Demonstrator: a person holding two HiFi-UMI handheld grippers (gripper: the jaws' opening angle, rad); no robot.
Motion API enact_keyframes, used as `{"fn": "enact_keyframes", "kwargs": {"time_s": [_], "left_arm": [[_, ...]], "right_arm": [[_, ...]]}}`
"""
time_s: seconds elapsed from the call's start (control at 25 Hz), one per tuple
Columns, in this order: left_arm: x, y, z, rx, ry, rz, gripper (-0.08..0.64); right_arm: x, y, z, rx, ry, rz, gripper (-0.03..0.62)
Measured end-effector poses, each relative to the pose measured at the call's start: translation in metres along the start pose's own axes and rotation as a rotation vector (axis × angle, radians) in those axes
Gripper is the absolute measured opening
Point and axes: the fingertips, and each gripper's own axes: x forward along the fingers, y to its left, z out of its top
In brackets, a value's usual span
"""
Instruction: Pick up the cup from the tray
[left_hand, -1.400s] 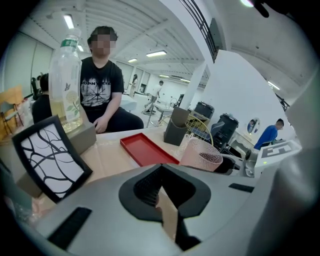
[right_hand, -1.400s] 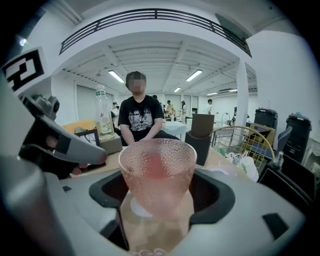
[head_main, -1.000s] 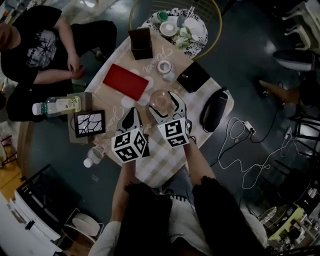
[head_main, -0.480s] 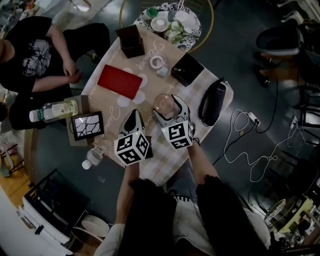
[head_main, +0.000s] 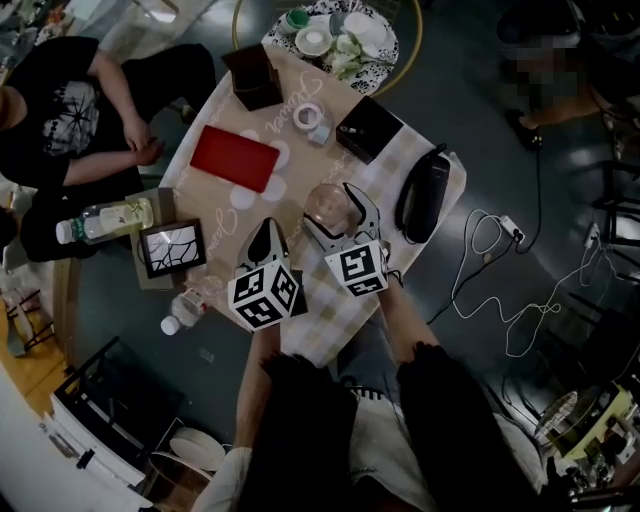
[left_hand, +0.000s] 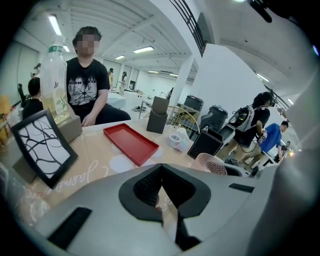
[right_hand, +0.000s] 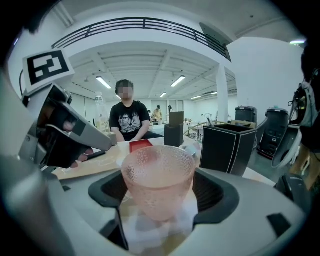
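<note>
A pink textured glass cup stands upright between the jaws of my right gripper, which is shut on it. From the head view, the cup and right gripper are over the table's near right part, apart from the empty red tray. My left gripper sits just left of it, shut with nothing held. From the left gripper view, the left gripper points at the tray, with the cup at its right.
On the table are a black box, a tape roll, a dark holder, a black pouch, a picture frame and a bottle. A person sits at the far left. Cables lie on the floor.
The right gripper with the cup has drifted a little to the right, away from the red tray. The head view has shifted slightly. The left gripper has barely moved.
</note>
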Motion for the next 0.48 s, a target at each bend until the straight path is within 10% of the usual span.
{"fn": "enact_keyframes", "kwargs": {"time_s": [0.48], "left_arm": [[-0.017,-0.013,0.009,0.006,-0.025,-0.023,0.006]], "right_arm": [[-0.031,0.011,0.055,0.002,-0.082,0.038,0.393]]}}
